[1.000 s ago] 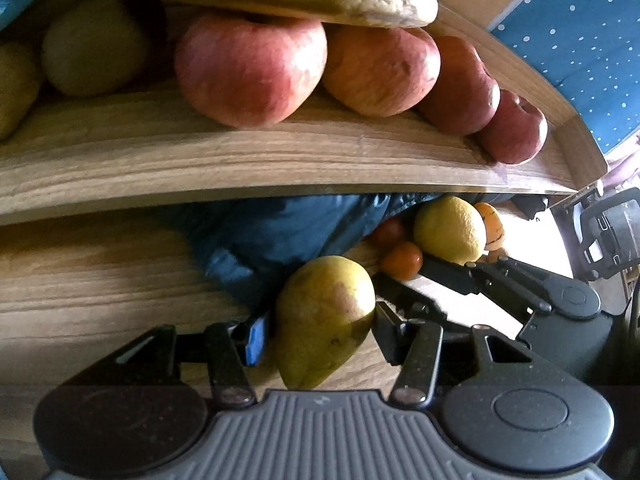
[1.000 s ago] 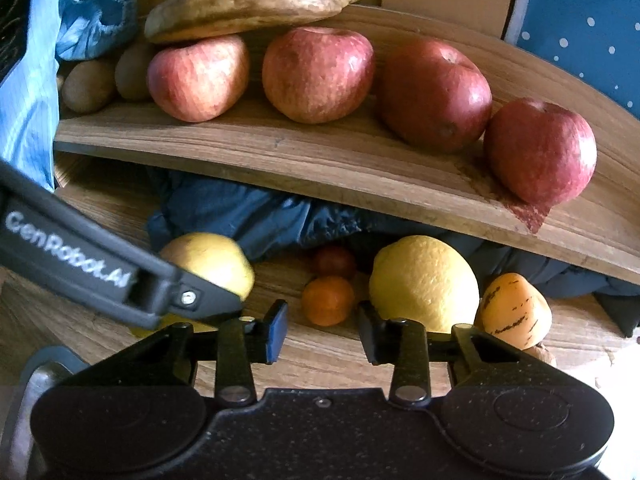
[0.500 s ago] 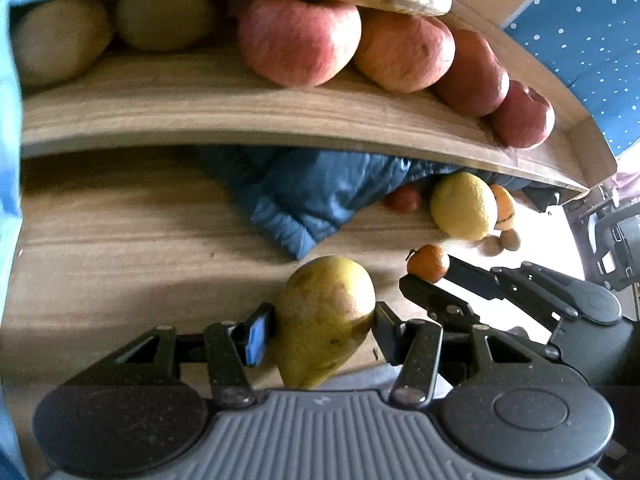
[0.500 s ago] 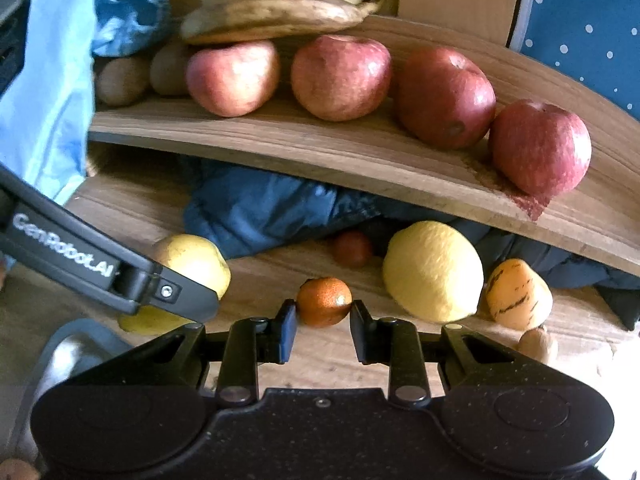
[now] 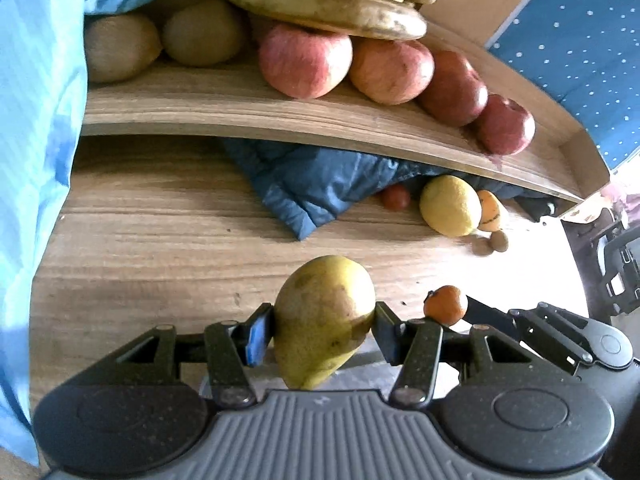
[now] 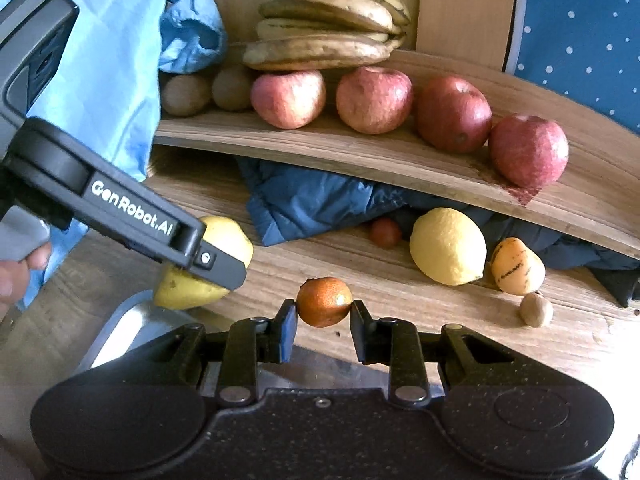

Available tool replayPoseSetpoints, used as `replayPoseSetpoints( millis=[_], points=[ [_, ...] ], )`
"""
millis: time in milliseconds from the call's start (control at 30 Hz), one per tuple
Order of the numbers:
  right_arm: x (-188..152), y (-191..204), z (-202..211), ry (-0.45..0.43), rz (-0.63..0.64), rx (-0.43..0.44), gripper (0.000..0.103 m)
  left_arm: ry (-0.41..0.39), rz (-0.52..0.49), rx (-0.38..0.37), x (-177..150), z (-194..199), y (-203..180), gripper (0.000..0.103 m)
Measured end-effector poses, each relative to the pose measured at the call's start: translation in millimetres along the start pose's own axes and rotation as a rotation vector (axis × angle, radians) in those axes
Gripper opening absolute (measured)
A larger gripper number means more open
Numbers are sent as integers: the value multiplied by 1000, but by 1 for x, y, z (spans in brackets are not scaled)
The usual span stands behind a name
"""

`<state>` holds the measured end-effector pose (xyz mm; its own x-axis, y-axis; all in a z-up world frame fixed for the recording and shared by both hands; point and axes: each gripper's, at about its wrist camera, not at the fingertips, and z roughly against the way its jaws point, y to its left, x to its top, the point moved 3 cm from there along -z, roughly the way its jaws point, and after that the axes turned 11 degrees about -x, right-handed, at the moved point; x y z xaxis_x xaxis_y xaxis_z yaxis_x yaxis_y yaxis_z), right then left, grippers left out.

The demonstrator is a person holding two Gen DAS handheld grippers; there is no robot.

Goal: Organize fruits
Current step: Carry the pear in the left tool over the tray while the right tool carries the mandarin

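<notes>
Left tongs (image 5: 324, 330) pinch a yellow-green pear (image 5: 325, 320) by its sides above the wooden counter (image 5: 160, 248); its tapered end hangs low, so a tilt could, I judge, let it slide out.

Right tongs (image 6: 323, 322) clamp a small round orange mandarin (image 6: 324, 301) at the very pad tips over the counter; that shallow hold might squeeze it free, rolling toward the big yellow lemon (image 6: 447, 246).
</notes>
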<state>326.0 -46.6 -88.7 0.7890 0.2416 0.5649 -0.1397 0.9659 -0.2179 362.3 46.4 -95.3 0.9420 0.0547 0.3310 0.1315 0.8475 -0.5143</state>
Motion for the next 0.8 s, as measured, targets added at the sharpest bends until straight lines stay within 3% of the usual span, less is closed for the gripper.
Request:
replayPoseSetpoints(
  millis=[433,800],
  points=[
    [-27,-10,44,-34,18,7,30,-27,14,-7,-39,22,-26,57],
    [-59,-23,72,-21,-5,-20,30,3,4,-26,-70,21,-43,57]
  ],
)
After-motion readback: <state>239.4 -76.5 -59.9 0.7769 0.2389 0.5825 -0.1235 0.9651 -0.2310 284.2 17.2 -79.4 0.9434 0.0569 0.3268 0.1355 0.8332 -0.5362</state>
